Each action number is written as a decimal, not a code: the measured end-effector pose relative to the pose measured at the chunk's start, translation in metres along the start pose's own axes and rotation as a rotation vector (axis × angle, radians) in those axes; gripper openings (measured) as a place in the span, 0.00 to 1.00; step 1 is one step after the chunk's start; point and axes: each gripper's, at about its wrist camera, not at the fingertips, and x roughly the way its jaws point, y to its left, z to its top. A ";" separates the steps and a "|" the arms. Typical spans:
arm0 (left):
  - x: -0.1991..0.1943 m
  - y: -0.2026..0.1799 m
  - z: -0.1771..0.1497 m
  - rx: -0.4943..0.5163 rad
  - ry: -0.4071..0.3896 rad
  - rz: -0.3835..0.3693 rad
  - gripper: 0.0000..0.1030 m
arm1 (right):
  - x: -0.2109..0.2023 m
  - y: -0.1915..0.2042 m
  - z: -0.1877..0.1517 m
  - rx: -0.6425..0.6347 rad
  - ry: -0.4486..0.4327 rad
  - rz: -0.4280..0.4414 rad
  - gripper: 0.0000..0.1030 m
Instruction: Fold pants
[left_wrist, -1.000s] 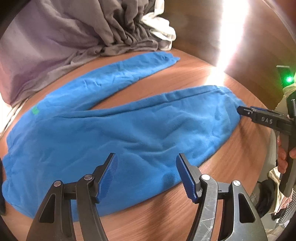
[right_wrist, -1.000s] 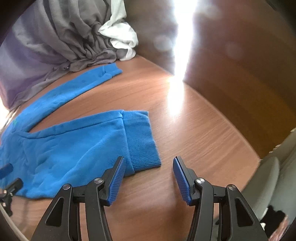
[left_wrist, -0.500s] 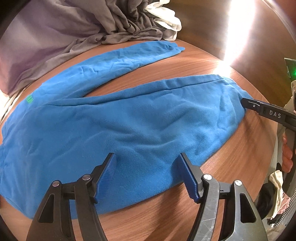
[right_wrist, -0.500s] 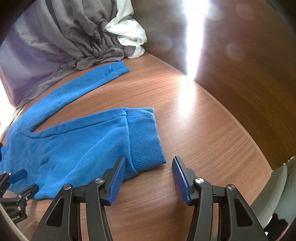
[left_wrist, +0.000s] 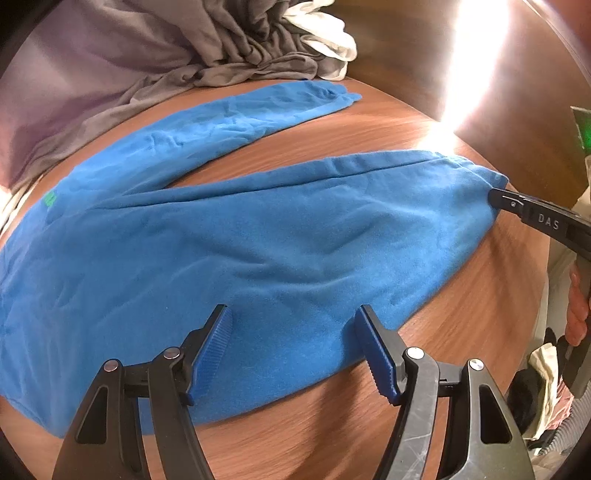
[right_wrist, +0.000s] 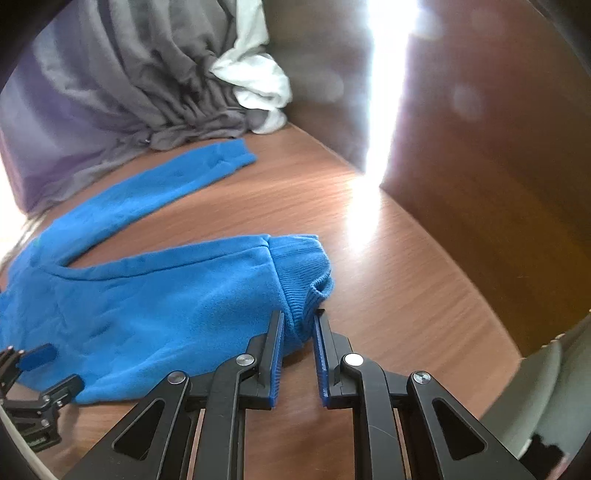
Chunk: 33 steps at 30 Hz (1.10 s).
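Observation:
Blue fleece pants (left_wrist: 258, 240) lie flat on the wooden table (left_wrist: 369, 133), legs spread apart. My left gripper (left_wrist: 291, 317) stands open over the near edge of the near leg, fabric under both pads. It also shows at the lower left of the right wrist view as the left gripper (right_wrist: 33, 373). My right gripper (right_wrist: 298, 317) is closing its jaws on the ribbed cuff (right_wrist: 303, 266) of the near leg; the pads pinch the cuff, which bunches up. Seen from the left wrist, the right gripper (left_wrist: 496, 195) touches the leg's far right end. The other leg (right_wrist: 166, 188) lies farther back.
A heap of grey cloth (left_wrist: 184, 48) and a white garment (left_wrist: 325, 33) sit at the back of the table. A wooden wall (right_wrist: 480, 166) borders the right side, with strong glare. A person's hand (left_wrist: 578, 306) holds the right gripper's handle.
The right gripper's jaws have gone from wide apart to pinched on the near leg's cuff, which now bunches up between the pads. The left gripper stays open in about the same place.

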 end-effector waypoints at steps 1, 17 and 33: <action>0.000 -0.001 0.000 0.003 -0.001 0.001 0.67 | 0.001 -0.001 0.000 -0.001 0.005 -0.008 0.16; -0.082 0.061 -0.012 -0.221 -0.184 0.071 0.76 | -0.045 0.032 0.003 0.077 -0.049 -0.030 0.55; -0.154 0.197 -0.098 -0.458 -0.214 0.230 0.75 | -0.089 0.168 -0.030 0.109 0.002 0.213 0.55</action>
